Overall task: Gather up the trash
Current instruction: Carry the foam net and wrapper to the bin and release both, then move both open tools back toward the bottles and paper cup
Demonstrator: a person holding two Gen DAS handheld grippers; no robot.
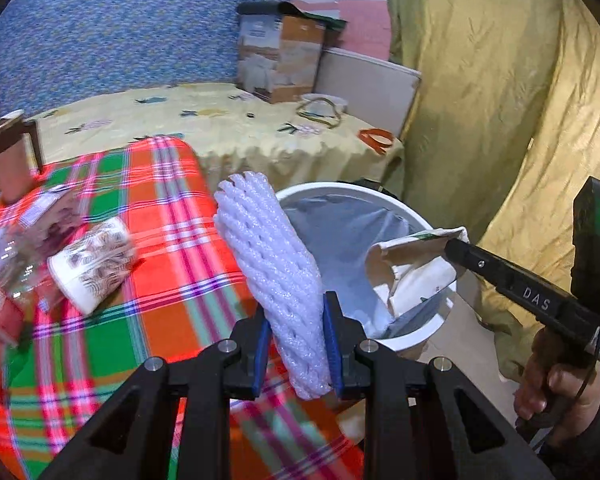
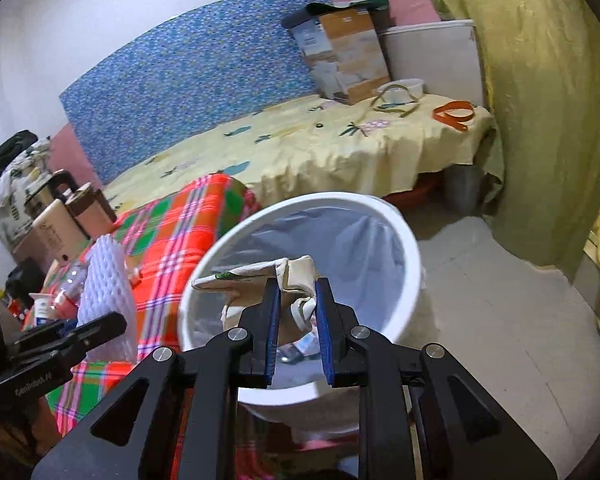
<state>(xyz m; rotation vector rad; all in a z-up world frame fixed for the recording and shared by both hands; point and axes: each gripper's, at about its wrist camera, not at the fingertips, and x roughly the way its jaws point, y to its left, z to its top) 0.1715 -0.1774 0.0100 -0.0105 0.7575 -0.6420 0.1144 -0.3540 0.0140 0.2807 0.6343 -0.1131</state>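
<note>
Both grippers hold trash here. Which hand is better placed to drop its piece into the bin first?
Right. The right gripper holds the crumpled paper directly over the bin opening. The left gripper grips the foam net beside the rim, still partly above the plaid tablecloth.

Black tongs (image 1: 298, 344), blue pads (image 1: 333, 340), silver screws (image 1: 227, 346)
</note>
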